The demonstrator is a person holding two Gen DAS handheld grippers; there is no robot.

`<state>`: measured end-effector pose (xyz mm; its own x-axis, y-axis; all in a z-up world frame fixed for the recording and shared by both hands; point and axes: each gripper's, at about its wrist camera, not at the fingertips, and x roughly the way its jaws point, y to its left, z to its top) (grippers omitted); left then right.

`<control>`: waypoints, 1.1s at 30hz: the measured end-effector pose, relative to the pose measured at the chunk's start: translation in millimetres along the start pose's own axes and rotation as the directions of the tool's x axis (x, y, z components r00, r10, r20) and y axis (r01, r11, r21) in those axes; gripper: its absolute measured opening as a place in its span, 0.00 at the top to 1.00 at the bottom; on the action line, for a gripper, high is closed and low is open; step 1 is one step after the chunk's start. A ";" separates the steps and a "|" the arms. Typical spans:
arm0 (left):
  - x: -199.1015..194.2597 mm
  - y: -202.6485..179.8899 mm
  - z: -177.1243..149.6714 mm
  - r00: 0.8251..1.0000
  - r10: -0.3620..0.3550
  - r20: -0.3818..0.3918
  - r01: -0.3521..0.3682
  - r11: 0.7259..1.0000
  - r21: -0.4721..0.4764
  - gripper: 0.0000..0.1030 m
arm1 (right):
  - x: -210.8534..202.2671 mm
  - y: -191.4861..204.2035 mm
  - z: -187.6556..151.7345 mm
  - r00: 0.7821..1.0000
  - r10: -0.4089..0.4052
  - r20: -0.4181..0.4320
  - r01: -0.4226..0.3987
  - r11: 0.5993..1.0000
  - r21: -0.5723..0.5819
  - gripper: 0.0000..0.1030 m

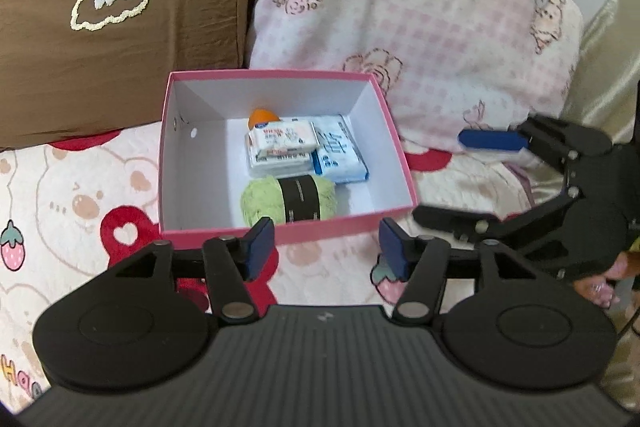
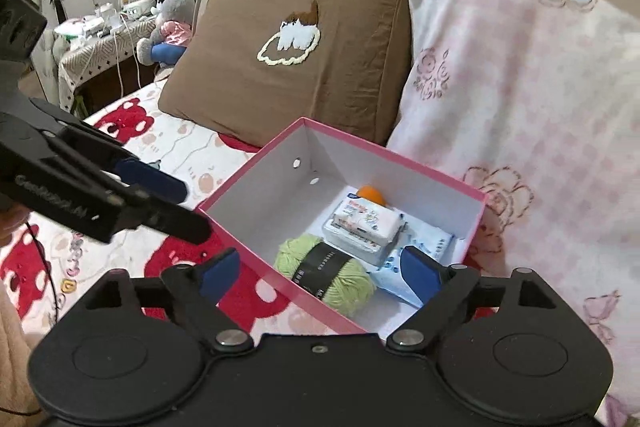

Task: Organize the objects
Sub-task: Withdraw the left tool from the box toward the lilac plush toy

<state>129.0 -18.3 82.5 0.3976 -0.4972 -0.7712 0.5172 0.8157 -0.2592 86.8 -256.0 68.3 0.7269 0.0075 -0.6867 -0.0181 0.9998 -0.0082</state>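
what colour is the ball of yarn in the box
Light green yarn with a black paper band; clearest in the left wrist view.

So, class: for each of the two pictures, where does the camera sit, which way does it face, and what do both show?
Left wrist: on the left gripper, looking down at the box; the right gripper and a hand show at right.
Right wrist: on the right gripper, facing the box from its corner; the left gripper shows at left.
Shared: box, yarn, packs, brown pillow.

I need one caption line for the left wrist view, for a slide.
Open left gripper before a pink box holding green yarn, tissue packs and an orange ball.
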 end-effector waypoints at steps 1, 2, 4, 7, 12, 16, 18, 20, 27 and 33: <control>-3.1 -1.9 -2.5 1.000 0.001 -0.005 -0.001 1.000 0.007 0.39 | -4.2 1.2 -0.8 1.000 -0.014 0.005 0.014 1.000 -0.009 0.12; -5.7 -3.1 -5.0 1.000 0.000 -0.010 0.000 1.000 0.011 0.36 | -8.7 2.8 -1.9 1.000 -0.026 0.009 0.026 1.000 -0.016 0.12; -10.3 -5.5 -10.0 1.000 0.000 -0.018 0.000 1.000 0.020 0.32 | -16.5 5.8 -4.7 0.999 -0.031 0.006 0.031 0.999 -0.027 0.11; -16.3 -8.9 -19.3 0.999 -0.003 -0.034 0.005 0.999 0.036 0.24 | -26.5 10.7 -9.5 1.000 -0.014 -0.014 0.013 0.998 -0.057 0.11; -17.5 -8.6 -36.8 0.999 -0.005 -0.051 0.007 1.000 0.027 0.15 | -44.3 26.4 -15.9 1.000 -0.004 -0.030 -0.002 0.986 -0.169 0.11; -11.0 -3.4 -51.1 0.997 0.007 -0.071 -0.009 1.000 -0.018 0.14 | -56.9 38.4 -19.8 0.997 0.066 -0.045 -0.075 0.964 -0.253 0.11; -7.1 2.2 -58.6 0.996 -0.028 -0.079 0.024 0.998 -0.056 0.14 | -58.1 44.4 -20.7 0.995 0.082 -0.064 -0.097 0.954 -0.282 0.11; -3.6 6.3 -68.2 0.996 -0.047 -0.078 0.040 0.995 -0.090 0.14 | -56.0 50.3 -21.2 0.992 0.085 -0.089 -0.109 0.947 -0.302 0.11; 13.5 18.3 -93.7 0.997 -0.058 -0.059 0.049 0.988 -0.146 0.14 | -37.5 73.1 -41.4 0.973 0.130 -0.193 -0.191 0.918 -0.347 0.11; 38.5 28.3 -114.9 0.992 -0.063 -0.113 0.039 0.980 -0.197 0.14 | -4.6 97.4 -87.3 0.958 0.169 -0.234 -0.242 0.912 -0.331 0.11</control>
<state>71.8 19.7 -21.3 0.2761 -0.5105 -0.8144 0.3728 0.8378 -0.3988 21.8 -160.2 7.2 0.5326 0.1721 -0.8287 -0.4193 0.9041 -0.0818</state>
